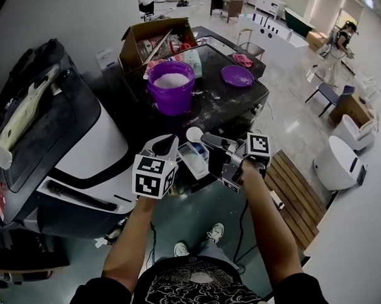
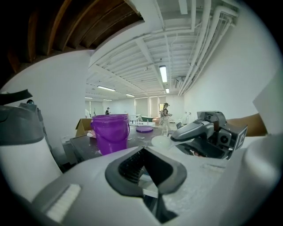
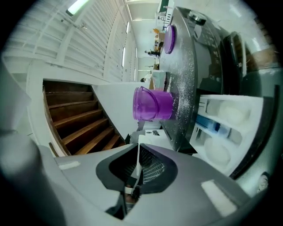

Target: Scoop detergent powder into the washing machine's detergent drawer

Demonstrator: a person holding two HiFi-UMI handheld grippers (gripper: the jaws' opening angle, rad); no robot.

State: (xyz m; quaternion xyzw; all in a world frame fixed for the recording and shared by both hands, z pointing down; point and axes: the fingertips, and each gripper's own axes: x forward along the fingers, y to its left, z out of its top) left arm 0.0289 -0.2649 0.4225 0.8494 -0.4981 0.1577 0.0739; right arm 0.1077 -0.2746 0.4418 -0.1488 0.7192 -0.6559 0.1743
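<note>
A purple bucket (image 1: 171, 87) (image 2: 110, 132) (image 3: 152, 104) of white powder stands on the dark washer top (image 1: 226, 106). Its purple lid (image 1: 237, 75) lies to the right. Below the top's front edge the white detergent drawer (image 1: 192, 159) (image 3: 219, 128) stands pulled out, with blue insets. My right gripper (image 1: 209, 141) (image 3: 137, 170) (image 2: 194, 130) is shut on the thin handle of a white scoop (image 1: 194, 134) (image 2: 161, 141) (image 3: 138, 154), whose bowl hovers over the drawer. My left gripper (image 1: 168, 143) (image 2: 146, 172) is shut just left of the drawer, with nothing clearly held.
An open cardboard box (image 1: 157, 39) of clutter sits behind the bucket, and a pink cloth (image 1: 243, 59) lies near the lid. A large black-and-white appliance (image 1: 64, 154) fills the left. A wooden pallet (image 1: 299, 187) lies on the floor at right. Wooden stairs (image 3: 84, 119) rise beyond.
</note>
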